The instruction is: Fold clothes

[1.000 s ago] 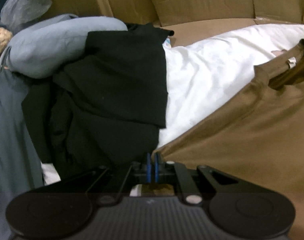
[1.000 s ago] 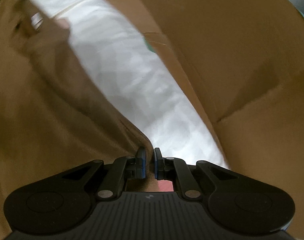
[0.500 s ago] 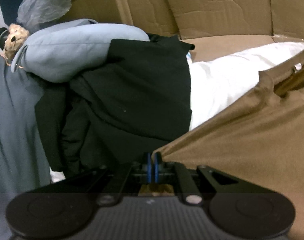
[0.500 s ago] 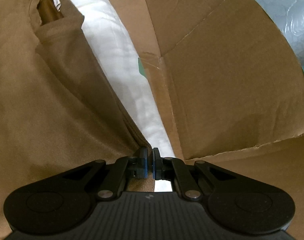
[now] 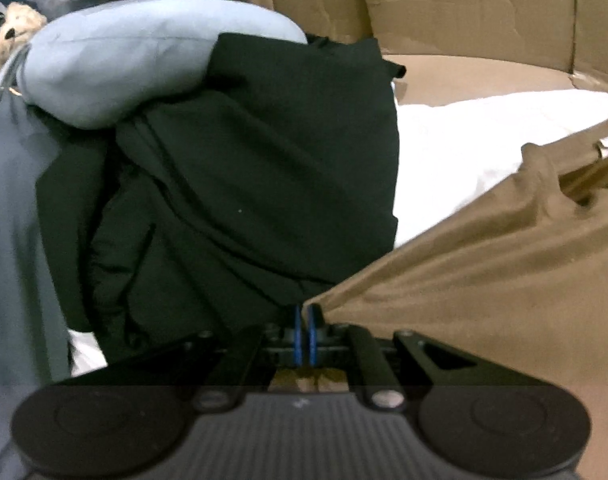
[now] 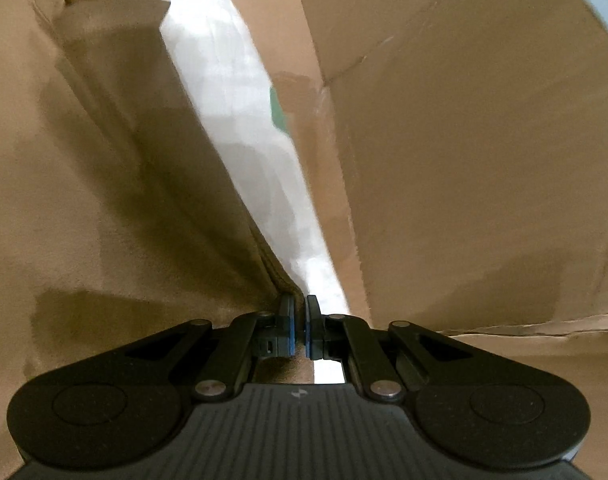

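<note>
The left gripper has its blue-padded fingers clenched on a corner of the brown cotton T-shirt, whose cloth runs taut from the pinch up and to the right toward the neck opening with its small white label. The right gripper pinches another edge of the same shirt; its fingers look pressed together on the hem, though a thin bright slit between the pads leaves this a little unsure. The shirt is stretched between the two grips above a white sheet that lies over flat brown cardboard. In the left view, a heap of black garments crowds just beside the pinched corner, with a pale blue padded cushion on top of it and a small tan plush toy at the far left; open sheet shows only beyond the shirt's upper edge. The right view shows none of these, only cardboard panels rising close on the right beside a narrow strip of sheet.
</note>
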`<state>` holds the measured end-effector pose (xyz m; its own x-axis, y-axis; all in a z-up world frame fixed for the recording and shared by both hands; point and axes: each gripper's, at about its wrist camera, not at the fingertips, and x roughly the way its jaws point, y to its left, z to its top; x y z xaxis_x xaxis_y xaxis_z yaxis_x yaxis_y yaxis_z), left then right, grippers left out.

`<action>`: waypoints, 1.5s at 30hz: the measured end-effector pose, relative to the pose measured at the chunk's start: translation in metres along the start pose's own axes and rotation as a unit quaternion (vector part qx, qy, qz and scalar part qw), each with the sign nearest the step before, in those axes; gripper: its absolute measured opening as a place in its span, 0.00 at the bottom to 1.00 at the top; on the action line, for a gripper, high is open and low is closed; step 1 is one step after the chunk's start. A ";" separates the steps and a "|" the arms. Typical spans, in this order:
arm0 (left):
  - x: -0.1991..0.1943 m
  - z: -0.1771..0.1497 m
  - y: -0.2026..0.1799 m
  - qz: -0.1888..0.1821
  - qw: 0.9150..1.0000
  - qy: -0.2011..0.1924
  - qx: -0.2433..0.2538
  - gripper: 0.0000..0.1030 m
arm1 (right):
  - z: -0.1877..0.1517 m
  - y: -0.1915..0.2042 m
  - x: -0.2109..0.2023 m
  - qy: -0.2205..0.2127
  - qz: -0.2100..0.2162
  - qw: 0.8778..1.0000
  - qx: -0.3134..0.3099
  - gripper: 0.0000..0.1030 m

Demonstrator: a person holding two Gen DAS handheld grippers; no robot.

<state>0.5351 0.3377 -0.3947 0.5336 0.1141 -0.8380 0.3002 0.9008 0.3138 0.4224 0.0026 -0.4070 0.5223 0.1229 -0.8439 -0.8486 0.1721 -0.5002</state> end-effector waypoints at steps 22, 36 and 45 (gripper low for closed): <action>-0.043 0.068 -0.077 -0.103 0.988 -0.072 0.089 0.20 | 0.038 -0.023 -0.042 -0.113 0.091 0.975 0.166 0.10; -0.019 0.063 -0.082 -0.140 0.982 -0.088 0.085 0.19 | 0.086 0.013 -0.020 -0.143 0.134 0.960 0.199 0.10; -0.004 0.055 -0.089 -0.159 0.980 -0.077 0.096 0.23 | 0.086 0.022 -0.019 -0.133 0.151 0.962 0.183 0.12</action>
<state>0.5496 0.2339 -0.3945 0.4976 -0.2371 -0.8344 0.6061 0.7831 0.1389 0.4014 0.0883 -0.3855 0.3015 0.4582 -0.8361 -0.9039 0.4164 -0.0978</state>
